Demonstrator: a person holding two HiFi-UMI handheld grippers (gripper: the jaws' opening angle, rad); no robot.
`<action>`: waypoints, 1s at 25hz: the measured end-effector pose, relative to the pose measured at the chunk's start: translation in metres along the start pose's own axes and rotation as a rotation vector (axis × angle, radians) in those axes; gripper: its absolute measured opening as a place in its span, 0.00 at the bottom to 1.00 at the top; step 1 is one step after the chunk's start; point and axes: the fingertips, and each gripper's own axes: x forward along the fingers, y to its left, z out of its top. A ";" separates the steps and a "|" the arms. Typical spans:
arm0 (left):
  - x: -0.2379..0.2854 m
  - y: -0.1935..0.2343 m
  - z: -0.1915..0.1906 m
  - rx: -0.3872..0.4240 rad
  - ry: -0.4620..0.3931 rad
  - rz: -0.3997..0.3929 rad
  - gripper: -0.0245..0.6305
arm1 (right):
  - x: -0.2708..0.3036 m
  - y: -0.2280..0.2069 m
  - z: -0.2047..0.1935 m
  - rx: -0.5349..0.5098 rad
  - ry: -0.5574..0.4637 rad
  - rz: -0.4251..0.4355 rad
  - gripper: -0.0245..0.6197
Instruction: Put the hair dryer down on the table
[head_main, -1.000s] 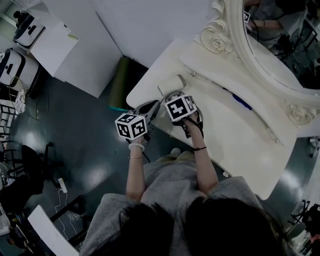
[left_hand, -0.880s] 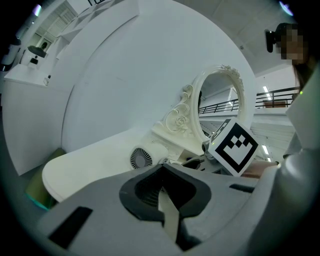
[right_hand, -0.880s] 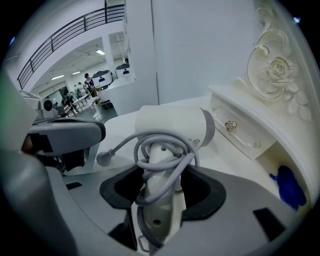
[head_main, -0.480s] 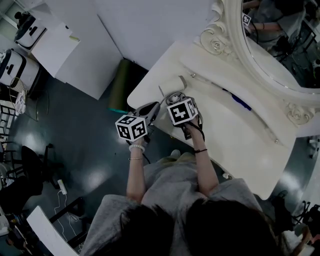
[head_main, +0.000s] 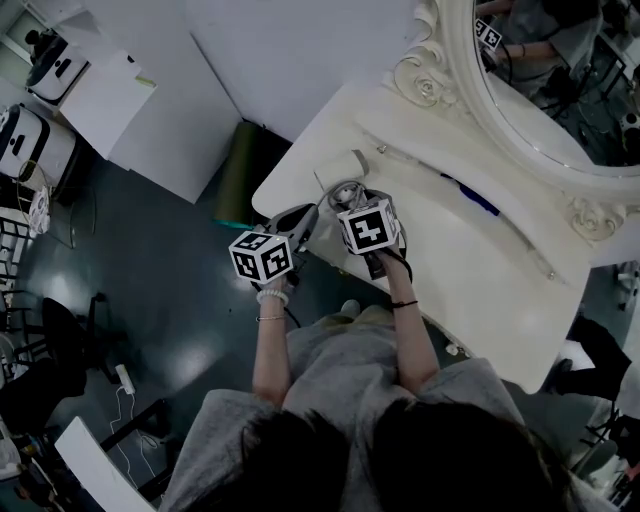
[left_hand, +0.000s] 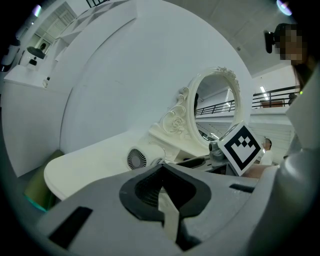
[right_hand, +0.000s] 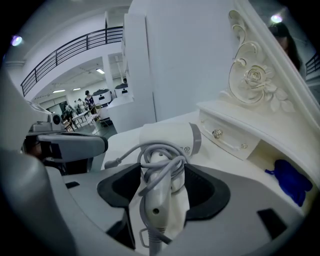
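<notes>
Desk (head_main: 470, 270): one, white, with one ornate oval mirror (head_main: 560, 90) at its back. A person sits at the near edge with one gripper in each hand, two in all.

Right gripper (right_hand: 162, 167): over the near-left corner of the desk, angled down. Its fingers (right_hand: 210, 192) have just been opening and now stand wide. The dryer's handle is between them, with a gap showing beside the left pad, so I judge no grip.

Left gripper (left_hand: 162, 172): just off the desk's left edge, beside the right one. Its fingers (left_hand: 140, 192) are closed together, nothing in them.

Dryer (right_hand: 170, 140): one, white, lying on the desk at that near-left corner. It looks set down, so the task seems all but done.
- Handle runs back toward the right gripper, along the line it points, and sits in the gap of the fingers.
- Barrel lies crosswise just beyond the fingertips. Its rear grille faces the left gripper, as the left gripper view shows.
- Right hand is plainly the nearer. Left is close but apart from it.
- Next move, as I judge it: draw the right gripper straight back along the handle's axis.

Cord (right_hand: 160, 155): one, grey, coiled round the handle. A loose loop lies near the fingers and could snag on withdrawal.

Blue object (right_hand: 290, 182): one, in the shelf recess to the right, well apart. Cannot tell what it is.
</notes>
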 end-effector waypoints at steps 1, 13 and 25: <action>0.000 -0.002 0.001 0.002 -0.003 -0.006 0.04 | -0.002 -0.001 0.001 0.014 -0.010 -0.001 0.43; -0.004 -0.031 0.017 0.070 -0.051 -0.031 0.04 | -0.064 -0.015 0.042 0.272 -0.267 0.115 0.38; -0.012 -0.095 0.044 0.226 -0.111 -0.104 0.04 | -0.128 -0.015 0.057 0.223 -0.438 0.203 0.04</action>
